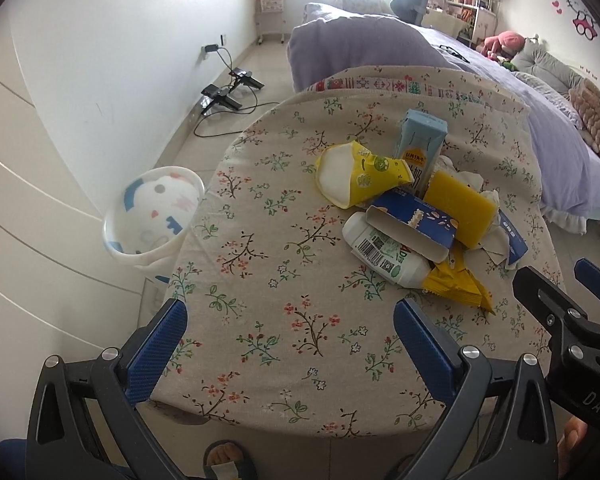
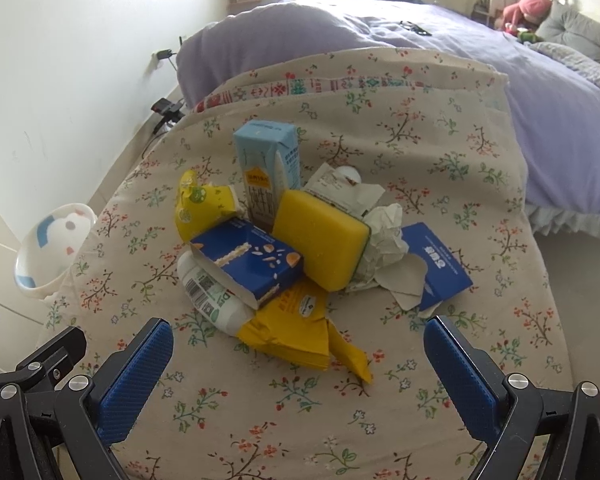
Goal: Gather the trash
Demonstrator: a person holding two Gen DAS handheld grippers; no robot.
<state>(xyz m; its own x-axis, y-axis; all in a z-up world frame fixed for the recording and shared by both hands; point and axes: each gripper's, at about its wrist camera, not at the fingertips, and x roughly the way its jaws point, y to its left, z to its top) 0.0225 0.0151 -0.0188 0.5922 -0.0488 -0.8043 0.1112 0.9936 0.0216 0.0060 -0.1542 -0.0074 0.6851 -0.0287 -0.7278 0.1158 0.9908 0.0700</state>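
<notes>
The left gripper (image 1: 290, 344) hangs above the near edge of the bench (image 1: 260, 240) with its jaws spread wide and nothing between them; the blue pads (image 1: 158, 354) frame bare flowered cloth. The right gripper (image 2: 298, 376) sits just beside it, jaws equally wide and empty, pointing at the trash heap that lies near the middle of the bench (image 2: 440, 184). Nearest the right gripper is a yellow wrapper (image 2: 300, 336), flattened, with one corner reaching toward the near edge. On top of it rests a white bottle (image 2: 210, 300) lying on its side, barcode up, and across the bottle leans an open dark blue carton (image 2: 246, 264). Touching the carton on the right is a yellow sponge (image 2: 324, 240), tilted, with crumpled paper (image 2: 384, 236) behind it and a flat blue packet (image 2: 436, 268) beyond the paper. Behind the sponge a light blue drink carton (image 2: 266, 168) stands upright, and to its left a crushed yellow cup (image 2: 204, 208) lies on its side. Off the bench's left edge, lower down, stands a white bin (image 1: 154, 216) with blue and pink cartoon markings, its mouth open. Past the far end of the bench lies a bed (image 1: 420, 48) under a lilac cover. Below the near edge a sandalled foot (image 1: 224, 460) shows on the floor.
</notes>
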